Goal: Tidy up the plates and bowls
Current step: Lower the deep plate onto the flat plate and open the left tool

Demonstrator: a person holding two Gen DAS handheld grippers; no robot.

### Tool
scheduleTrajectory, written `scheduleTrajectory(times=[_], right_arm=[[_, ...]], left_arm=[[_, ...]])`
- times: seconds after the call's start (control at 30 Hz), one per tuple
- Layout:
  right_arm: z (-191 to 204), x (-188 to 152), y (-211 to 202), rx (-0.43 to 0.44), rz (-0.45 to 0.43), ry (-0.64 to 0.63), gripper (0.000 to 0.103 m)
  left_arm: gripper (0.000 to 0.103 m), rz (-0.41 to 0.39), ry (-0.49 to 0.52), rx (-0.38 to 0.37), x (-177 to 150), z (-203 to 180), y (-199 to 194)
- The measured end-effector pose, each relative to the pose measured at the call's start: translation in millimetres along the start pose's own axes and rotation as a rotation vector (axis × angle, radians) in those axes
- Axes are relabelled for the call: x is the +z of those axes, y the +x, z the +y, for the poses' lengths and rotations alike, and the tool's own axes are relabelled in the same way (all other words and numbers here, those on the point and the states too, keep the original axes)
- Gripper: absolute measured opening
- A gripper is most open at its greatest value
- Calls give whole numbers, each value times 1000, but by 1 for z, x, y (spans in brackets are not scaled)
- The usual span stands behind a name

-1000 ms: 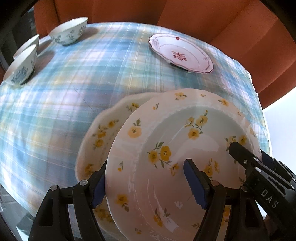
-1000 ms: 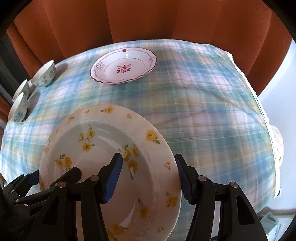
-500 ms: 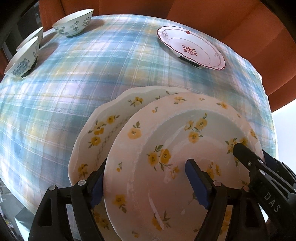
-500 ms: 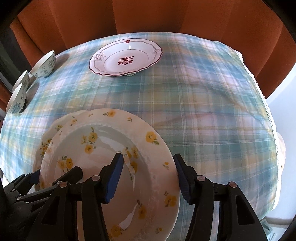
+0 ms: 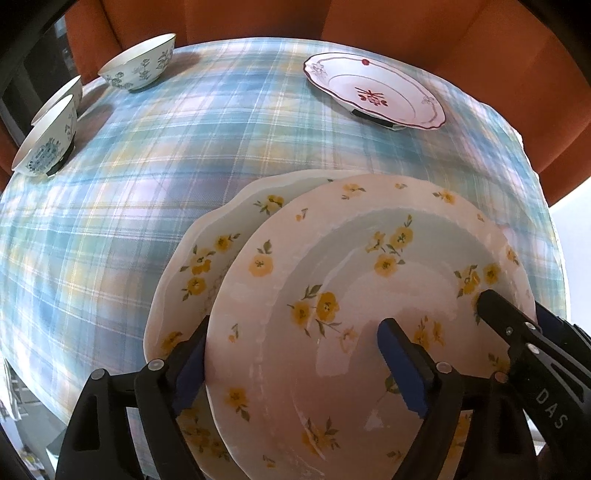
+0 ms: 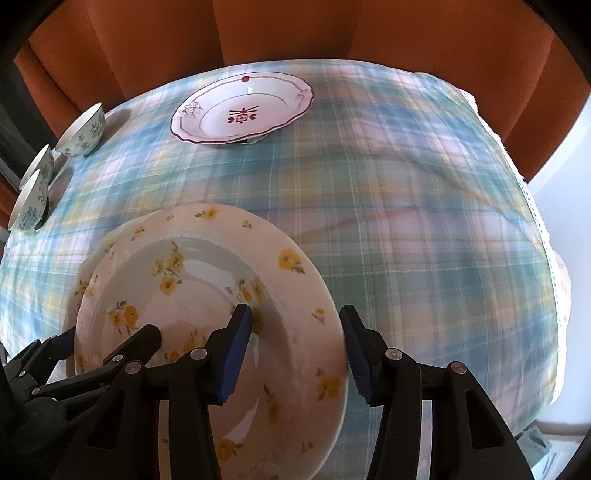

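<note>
A white plate with yellow flowers [image 5: 332,295] [image 6: 207,295] is held by both grippers above a second, matching plate [image 5: 207,254] [image 6: 83,284] that lies on the plaid tablecloth. My left gripper [image 5: 291,362] is shut on the top plate's left rim. My right gripper [image 6: 295,343] is shut on its right rim. The lower plate shows only as a crescent on the left. A white plate with a red motif [image 5: 373,96] [image 6: 243,107] sits at the far side. Three blue-patterned bowls [image 5: 140,66] [image 6: 81,129] stand at the far left.
The round table has a blue plaid cloth [image 5: 184,155] [image 6: 406,221]. Orange curtains [image 6: 332,33] hang close behind it. The cloth's lace edge [image 6: 535,221] drops off on the right.
The held plate has moved left and down over the lower plate, covering more of it in the right wrist view. Both grippers keep their hold.
</note>
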State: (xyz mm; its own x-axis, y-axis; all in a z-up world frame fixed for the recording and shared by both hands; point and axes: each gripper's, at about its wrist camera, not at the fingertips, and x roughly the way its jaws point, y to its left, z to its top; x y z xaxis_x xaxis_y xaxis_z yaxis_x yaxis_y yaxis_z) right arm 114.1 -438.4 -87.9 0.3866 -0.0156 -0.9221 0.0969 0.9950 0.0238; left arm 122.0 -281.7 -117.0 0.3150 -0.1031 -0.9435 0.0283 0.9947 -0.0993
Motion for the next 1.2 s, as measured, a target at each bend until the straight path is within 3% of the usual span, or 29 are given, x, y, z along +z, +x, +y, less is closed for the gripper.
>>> scheduleTrajectory(times=[0.13,0.23,0.5,0.87,1.1,1.2], right_arm=[[-2,-5,-5,1,-7,18,50],[0,-6,-8,-2,-19,17,40],[3,-7,-3,0,-2,28,40],[23,-9,14,40,42,-28,45],[18,-10,12,59,50,25,46],[21,-10,8,72,43,46,59]], left_arm=[[90,13,39,50,-2,-4,0],[90,8,54,73,-5,-3,-4],[90,-32,35,83,-9,11,-20],[90,-27,51,150,-13,16,-30],[89,-54,117,124,-10,13,-41],[89,-56,116,116,-4,22,-42]])
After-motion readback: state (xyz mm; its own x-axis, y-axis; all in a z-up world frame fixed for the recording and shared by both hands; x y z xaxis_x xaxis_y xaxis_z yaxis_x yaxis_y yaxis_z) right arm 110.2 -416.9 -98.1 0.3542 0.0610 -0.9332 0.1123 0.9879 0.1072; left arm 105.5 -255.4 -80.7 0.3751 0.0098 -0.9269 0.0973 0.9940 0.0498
